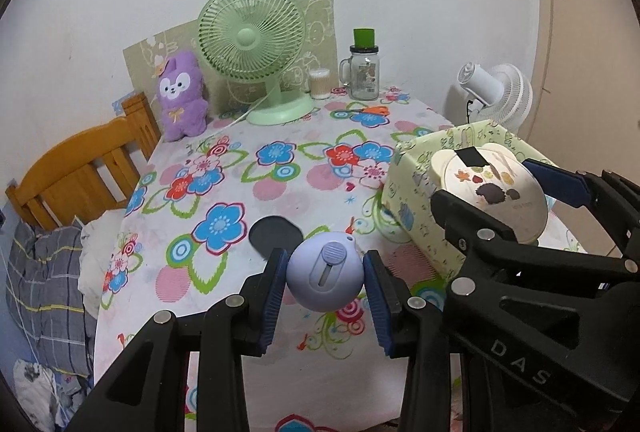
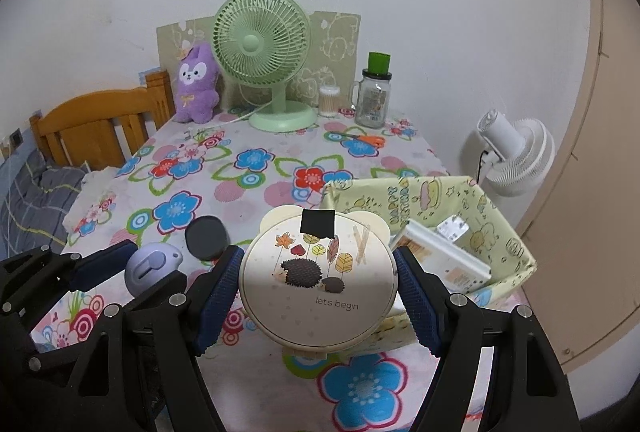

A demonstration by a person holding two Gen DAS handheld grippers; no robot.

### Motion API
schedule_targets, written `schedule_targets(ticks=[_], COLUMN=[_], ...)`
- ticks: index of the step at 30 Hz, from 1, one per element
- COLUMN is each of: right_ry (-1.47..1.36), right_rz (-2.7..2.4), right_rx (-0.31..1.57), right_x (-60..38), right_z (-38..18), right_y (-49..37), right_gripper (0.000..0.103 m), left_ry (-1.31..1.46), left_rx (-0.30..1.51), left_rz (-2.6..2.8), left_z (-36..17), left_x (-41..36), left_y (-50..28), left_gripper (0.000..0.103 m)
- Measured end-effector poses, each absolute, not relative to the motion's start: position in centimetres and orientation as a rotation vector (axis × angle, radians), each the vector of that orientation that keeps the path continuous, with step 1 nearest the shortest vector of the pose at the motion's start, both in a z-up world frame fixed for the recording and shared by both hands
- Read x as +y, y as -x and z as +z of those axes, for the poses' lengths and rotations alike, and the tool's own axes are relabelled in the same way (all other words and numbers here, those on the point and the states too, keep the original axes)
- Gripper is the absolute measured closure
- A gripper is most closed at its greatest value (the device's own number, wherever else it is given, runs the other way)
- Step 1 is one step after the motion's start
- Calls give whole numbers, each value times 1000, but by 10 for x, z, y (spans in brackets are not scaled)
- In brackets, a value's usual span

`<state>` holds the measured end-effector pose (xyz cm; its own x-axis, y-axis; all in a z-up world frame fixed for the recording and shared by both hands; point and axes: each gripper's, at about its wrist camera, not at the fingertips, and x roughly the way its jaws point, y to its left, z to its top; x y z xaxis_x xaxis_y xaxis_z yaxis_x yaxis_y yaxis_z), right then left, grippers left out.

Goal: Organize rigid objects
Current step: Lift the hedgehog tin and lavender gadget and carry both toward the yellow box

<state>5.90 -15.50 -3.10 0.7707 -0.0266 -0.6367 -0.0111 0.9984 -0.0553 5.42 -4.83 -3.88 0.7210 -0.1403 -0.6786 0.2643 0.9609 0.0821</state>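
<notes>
My left gripper [image 1: 325,282] is shut on a round lilac gadget with a slider [image 1: 325,274], held above the flowered table; it also shows in the right wrist view [image 2: 150,266]. My right gripper [image 2: 318,292] is shut on a round cream tin with a hedgehog print [image 2: 320,280], held above the near-left edge of a yellow-green fabric basket [image 2: 504,232]. From the left wrist view the tin [image 1: 492,187] hangs over the basket [image 1: 416,167]. A black round disc [image 2: 205,236] lies on the table beside both grippers, and also shows in the left wrist view [image 1: 276,234].
A green desk fan [image 1: 252,43], purple plush [image 1: 182,95], cotton-swab jar [image 1: 320,83] and glass mug jar [image 1: 364,71] stand along the back wall. Orange scissors [image 1: 370,109] lie near them. A white fan [image 2: 516,151] stands off the right edge. The basket holds white boxes [image 2: 444,256]. A wooden bed frame [image 1: 80,167] stands at left.
</notes>
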Motion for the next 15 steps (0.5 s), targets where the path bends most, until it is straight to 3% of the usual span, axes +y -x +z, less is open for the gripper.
schedule_targets(ticks=[15], right_ry=[60], right_rz=[-13], right_rx=[670], right_x=[-203], right_z=[-14], right_y=[-68], right_gripper=[26], left_ry=[-185], left_rx=[713], left_rz=[-256], left_z=[-23], left_x=[-96], left_y=[-63], left_gripper=[63])
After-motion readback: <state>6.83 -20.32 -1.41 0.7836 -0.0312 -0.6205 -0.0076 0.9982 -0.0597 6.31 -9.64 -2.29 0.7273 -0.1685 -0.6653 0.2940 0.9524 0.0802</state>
